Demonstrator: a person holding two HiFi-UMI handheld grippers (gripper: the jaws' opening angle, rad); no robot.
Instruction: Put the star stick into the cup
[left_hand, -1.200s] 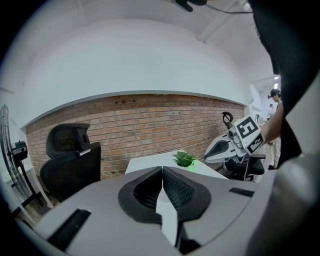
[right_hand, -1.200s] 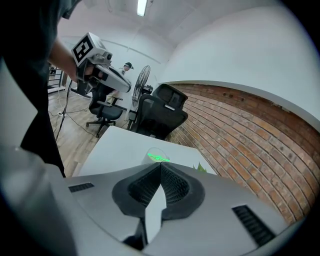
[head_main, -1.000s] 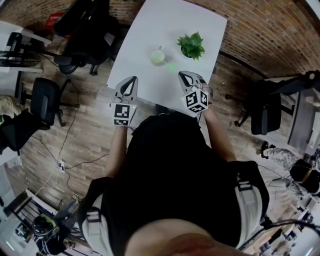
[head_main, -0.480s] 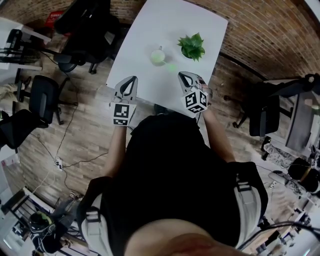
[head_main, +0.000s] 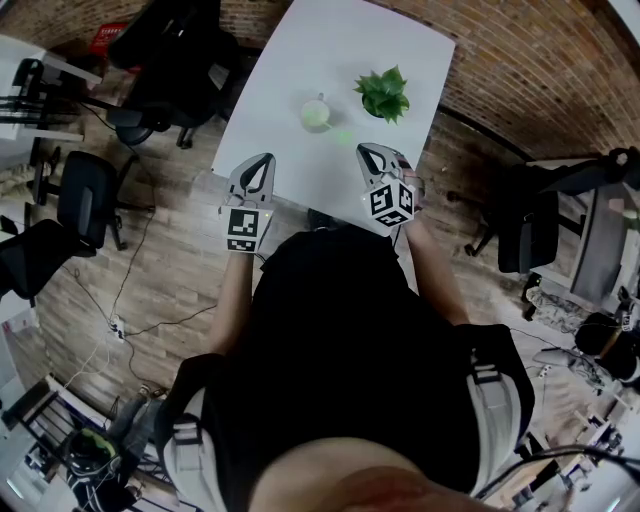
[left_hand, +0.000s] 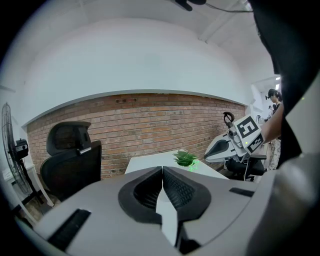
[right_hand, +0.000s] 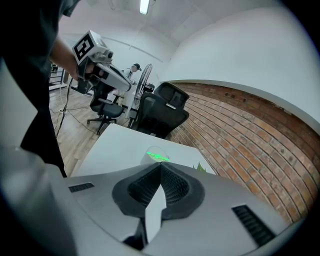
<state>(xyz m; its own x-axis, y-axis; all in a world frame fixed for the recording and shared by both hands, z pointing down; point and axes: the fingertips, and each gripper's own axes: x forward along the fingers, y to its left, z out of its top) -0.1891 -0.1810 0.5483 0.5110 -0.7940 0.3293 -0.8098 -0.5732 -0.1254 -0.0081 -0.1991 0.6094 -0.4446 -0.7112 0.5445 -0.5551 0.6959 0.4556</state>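
A pale cup (head_main: 317, 112) stands on the white table (head_main: 300, 60). A small bright green star stick (head_main: 343, 135) lies on the tabletop just in front and to the right of it. In the right gripper view the green star stick (right_hand: 157, 156) shows in line with the cup (right_hand: 150, 159), beyond the jaws. In the left gripper view it is a green glow (left_hand: 194, 163) beside the plant. My left gripper (head_main: 262, 160) and right gripper (head_main: 368, 152) hover over the table's near edge, both shut and empty, well short of the stick.
A potted green plant (head_main: 383, 92) stands right of the cup. Black office chairs (head_main: 165, 60) stand to the left of the table and another (head_main: 530, 225) to the right. A brick wall (head_main: 540, 70) runs behind. Cables lie on the wooden floor (head_main: 150, 290).
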